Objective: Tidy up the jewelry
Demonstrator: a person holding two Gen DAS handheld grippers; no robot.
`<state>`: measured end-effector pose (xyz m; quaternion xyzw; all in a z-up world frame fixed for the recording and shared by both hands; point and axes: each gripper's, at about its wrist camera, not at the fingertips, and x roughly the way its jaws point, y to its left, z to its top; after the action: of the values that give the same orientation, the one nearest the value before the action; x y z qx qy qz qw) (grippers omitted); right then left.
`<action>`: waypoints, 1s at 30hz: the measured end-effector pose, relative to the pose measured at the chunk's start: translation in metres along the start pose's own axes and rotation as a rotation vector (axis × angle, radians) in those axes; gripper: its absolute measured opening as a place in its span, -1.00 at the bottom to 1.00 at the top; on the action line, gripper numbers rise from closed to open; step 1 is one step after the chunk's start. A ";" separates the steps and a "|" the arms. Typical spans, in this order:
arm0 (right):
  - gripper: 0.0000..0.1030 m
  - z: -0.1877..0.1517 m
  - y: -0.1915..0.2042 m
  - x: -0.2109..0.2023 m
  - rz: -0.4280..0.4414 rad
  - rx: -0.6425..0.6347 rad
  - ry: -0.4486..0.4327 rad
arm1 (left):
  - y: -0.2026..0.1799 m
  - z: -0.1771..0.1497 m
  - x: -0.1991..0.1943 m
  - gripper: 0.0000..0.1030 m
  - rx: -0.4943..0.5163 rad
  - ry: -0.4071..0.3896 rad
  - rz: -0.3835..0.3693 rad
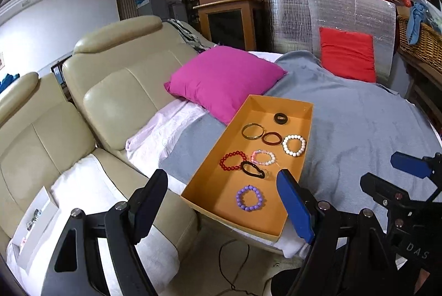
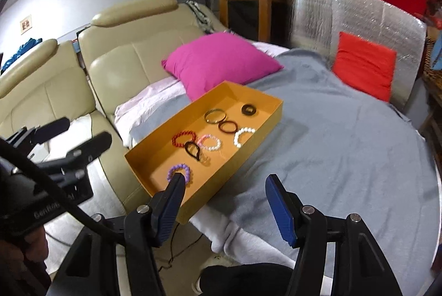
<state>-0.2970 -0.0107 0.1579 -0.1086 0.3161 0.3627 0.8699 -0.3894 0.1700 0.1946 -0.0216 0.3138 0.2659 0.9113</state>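
An orange tray [image 1: 215, 174] [image 2: 154, 149] lies on a grey blanket and holds several bracelets: purple beads [image 1: 249, 198] [image 2: 179, 173], a black band [image 1: 252, 169] [image 2: 193, 149], red beads [image 1: 233, 160] [image 2: 182, 137], pink-white beads [image 1: 263, 157] [image 2: 210, 142], white beads [image 1: 294, 145] [image 2: 243, 136], a dark red bangle [image 1: 272, 138], a gold bangle [image 1: 252, 131] [image 2: 215, 115] and a black ring [image 1: 281, 118] [image 2: 248, 109]. My left gripper [image 1: 222, 202] is open and empty in front of the tray's near end. My right gripper [image 2: 223, 202] is open and empty, near the tray's near corner.
A magenta cushion [image 1: 223, 80] [image 2: 218, 61] lies behind the tray, a red cushion [image 1: 346, 57] against a silver foil panel [image 1: 304, 14]. A beige sofa [image 1: 116, 91] stands left, with a white box [image 1: 33, 224] on its seat. A wicker basket [image 1: 420, 42] sits far right.
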 end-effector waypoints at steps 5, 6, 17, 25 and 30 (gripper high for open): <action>0.27 0.004 0.004 -0.003 -0.009 0.006 -0.013 | 0.003 0.003 -0.004 0.59 -0.006 -0.016 0.009; 0.27 0.004 0.005 -0.003 -0.012 0.005 -0.014 | 0.004 0.003 -0.004 0.59 -0.008 -0.016 0.011; 0.27 0.005 0.015 -0.002 -0.007 0.017 -0.022 | 0.015 0.002 -0.003 0.59 -0.026 -0.015 0.034; 0.27 0.005 0.015 -0.002 -0.015 0.029 -0.018 | 0.017 0.000 0.000 0.59 -0.023 -0.008 0.040; 0.27 0.003 0.016 -0.003 -0.017 0.025 -0.020 | 0.017 -0.001 0.000 0.59 -0.020 -0.006 0.040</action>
<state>-0.3083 0.0006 0.1629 -0.0968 0.3108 0.3522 0.8775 -0.3982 0.1845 0.1956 -0.0237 0.3089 0.2872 0.9064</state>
